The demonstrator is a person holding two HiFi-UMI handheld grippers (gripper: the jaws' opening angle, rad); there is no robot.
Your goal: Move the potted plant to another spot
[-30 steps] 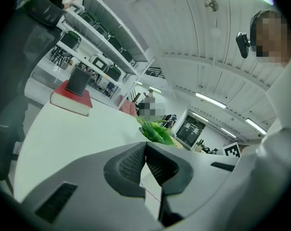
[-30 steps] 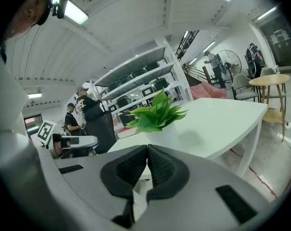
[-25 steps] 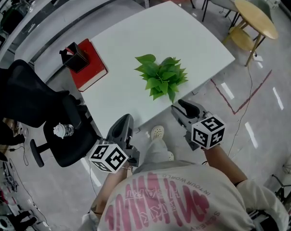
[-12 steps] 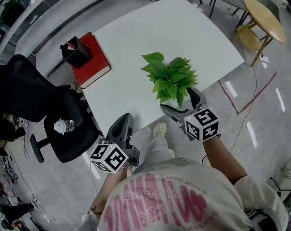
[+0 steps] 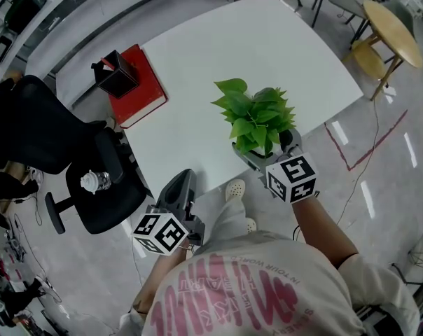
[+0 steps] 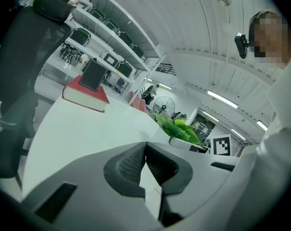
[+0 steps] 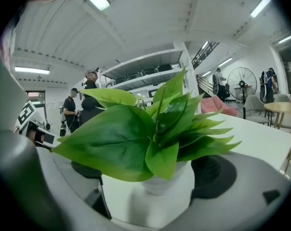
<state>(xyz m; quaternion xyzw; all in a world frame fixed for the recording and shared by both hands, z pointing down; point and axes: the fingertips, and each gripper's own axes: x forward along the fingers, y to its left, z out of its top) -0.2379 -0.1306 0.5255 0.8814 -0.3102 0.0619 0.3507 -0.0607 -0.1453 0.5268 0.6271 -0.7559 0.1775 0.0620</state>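
Two jaws of the right gripper (image 5: 266, 148) have just opened wide around the plant (image 5: 255, 114). The left gripper (image 5: 184, 178) is closed.

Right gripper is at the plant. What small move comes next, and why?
Probably close the right gripper on the white pot: its jaws have just been opening and stand wide either side of the pot, not yet clamped on it.
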